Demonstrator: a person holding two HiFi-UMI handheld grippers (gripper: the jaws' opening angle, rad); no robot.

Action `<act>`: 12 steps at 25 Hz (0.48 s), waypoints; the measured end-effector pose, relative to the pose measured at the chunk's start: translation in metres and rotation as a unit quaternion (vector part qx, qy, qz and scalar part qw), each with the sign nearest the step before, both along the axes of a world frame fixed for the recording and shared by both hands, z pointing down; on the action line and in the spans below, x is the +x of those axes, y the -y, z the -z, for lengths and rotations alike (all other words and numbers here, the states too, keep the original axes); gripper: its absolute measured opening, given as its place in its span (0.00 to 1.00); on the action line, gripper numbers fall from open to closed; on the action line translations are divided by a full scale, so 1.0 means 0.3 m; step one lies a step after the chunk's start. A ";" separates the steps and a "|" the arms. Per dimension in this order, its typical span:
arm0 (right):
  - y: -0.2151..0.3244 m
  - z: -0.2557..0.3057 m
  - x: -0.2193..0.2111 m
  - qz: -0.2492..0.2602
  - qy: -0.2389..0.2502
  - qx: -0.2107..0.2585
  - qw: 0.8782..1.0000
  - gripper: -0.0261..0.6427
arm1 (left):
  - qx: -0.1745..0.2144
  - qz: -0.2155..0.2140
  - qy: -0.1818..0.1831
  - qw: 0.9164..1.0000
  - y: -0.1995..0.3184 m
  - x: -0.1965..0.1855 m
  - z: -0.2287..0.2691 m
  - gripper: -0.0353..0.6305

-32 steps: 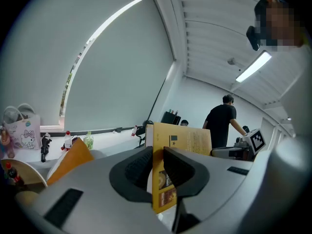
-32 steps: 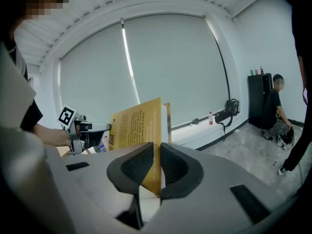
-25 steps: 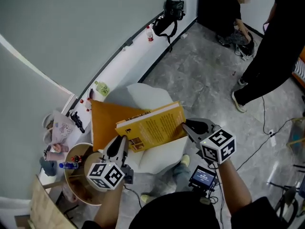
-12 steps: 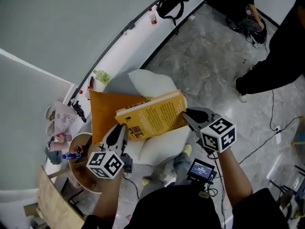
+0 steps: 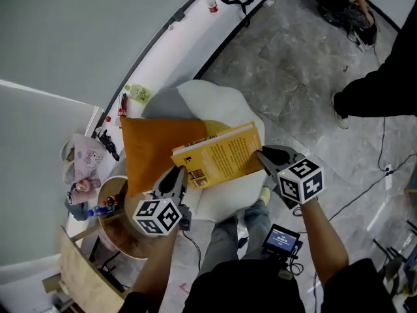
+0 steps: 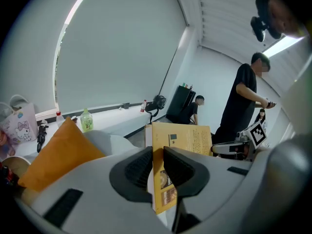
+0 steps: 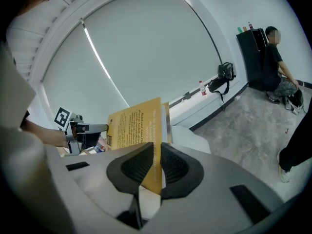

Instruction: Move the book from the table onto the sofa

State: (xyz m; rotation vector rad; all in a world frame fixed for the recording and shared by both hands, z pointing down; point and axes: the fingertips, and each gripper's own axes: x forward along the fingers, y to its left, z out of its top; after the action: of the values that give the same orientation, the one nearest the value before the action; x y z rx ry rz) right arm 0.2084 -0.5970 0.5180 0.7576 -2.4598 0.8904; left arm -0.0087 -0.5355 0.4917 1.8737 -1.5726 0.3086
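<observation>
Held over the white sofa [image 5: 210, 100], a yellow book [image 5: 221, 158] has an orange cushion [image 5: 151, 152] at its 9 o'clock. The left gripper [image 5: 179, 173] clamps its 8 o'clock corner. At 3 o'clock, the jaws of the right gripper [image 5: 263, 154] are opening, the book's edge between them.

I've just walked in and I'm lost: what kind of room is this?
Probably a workroom staged as a lounge: a white sofa with an orange cushion, yet cables trail over the grey stone-look floor.
</observation>
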 end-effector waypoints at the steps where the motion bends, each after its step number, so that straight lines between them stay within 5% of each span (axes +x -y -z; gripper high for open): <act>1: -0.002 -0.046 -0.012 -0.004 -0.002 -0.011 1.000 0.12 | -0.009 -0.002 -0.002 1.000 0.003 -0.013 -0.045 0.17; 12: -0.069 -0.787 -0.087 -0.040 -0.053 -0.120 0.991 0.12 | -0.124 0.002 -0.017 0.992 0.010 -0.102 -0.804 0.17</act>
State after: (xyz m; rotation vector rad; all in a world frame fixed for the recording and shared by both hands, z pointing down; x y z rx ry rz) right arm 0.1822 -0.5763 0.7542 0.8005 -2.1939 1.1221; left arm -0.0395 -0.5384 0.7328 1.6745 -1.4444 0.4464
